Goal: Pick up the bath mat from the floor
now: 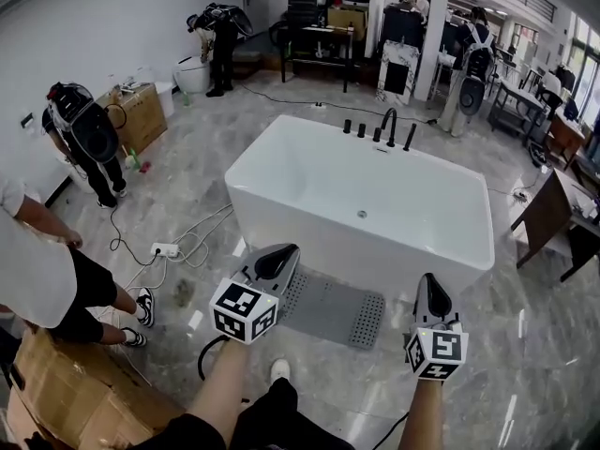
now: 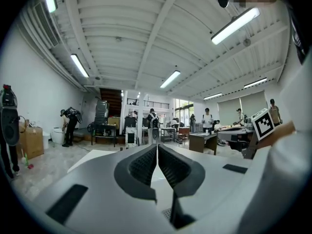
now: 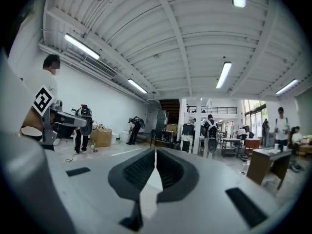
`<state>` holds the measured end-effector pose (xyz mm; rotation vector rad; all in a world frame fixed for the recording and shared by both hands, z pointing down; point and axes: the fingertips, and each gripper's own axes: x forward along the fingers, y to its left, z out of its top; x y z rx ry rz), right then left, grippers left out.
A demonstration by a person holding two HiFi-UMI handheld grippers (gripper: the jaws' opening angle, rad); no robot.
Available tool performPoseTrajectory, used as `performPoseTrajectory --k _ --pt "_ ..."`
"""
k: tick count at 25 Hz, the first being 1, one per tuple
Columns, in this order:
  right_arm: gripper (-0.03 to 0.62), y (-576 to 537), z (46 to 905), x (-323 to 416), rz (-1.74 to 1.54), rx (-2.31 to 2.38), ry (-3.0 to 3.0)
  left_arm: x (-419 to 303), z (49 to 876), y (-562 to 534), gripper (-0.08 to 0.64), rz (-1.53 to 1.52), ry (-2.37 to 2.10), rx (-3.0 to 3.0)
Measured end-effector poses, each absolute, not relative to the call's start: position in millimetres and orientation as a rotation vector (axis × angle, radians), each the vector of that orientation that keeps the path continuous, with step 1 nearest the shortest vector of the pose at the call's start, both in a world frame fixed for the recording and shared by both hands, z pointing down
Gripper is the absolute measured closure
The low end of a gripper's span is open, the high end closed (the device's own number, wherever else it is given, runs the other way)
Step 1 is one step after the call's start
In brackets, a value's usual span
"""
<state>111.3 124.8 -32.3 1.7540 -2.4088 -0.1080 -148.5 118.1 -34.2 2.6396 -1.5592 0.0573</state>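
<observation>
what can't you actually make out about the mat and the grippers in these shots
- Head view: the bath mat has its left end covered by the left gripper.
- Both gripper views: the bath mat cannot be made out, because each gripper's own body fills the lower frame.
- Head view: the right gripper is too small to show how its jaws stand.

One bathtub [image 1: 309, 181], one bath mat [image 1: 337, 309] at its 6 o'clock, one power strip [image 1: 165, 249] at 9, one toilet [image 1: 192, 73] at 10, two grippers: left gripper [image 1: 279, 256] at 7, right gripper [image 1: 430, 289] at 5.
</observation>
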Motion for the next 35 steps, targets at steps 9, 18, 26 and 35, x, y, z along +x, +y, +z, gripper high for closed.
performPoseTrajectory --k 9,18,26,35 --pt "0.571 17.3 -51.1 67.5 -0.133 1.785 -2.355 -187.7 -35.7 0.0 0.552 0.08 -1.485 2.66" --pt "0.571 -14.4 -48.4 54.7 -0.123 1.814 -2.314 -206.8 -33.6 -43.6 0.552 0.057 -1.455 2.666" --pt "0.569 -37.4 -41.3 92.4 -0.116 1.799 -2.32 -160.0 -32.1 -68.1 0.552 0.108 -1.433 2.692" --pt "0.57 -58.8 -33.2 166.6 -0.094 1.769 -2.36 -82.1 -36.9 -80.8 0.552 0.147 -1.469 2.706"
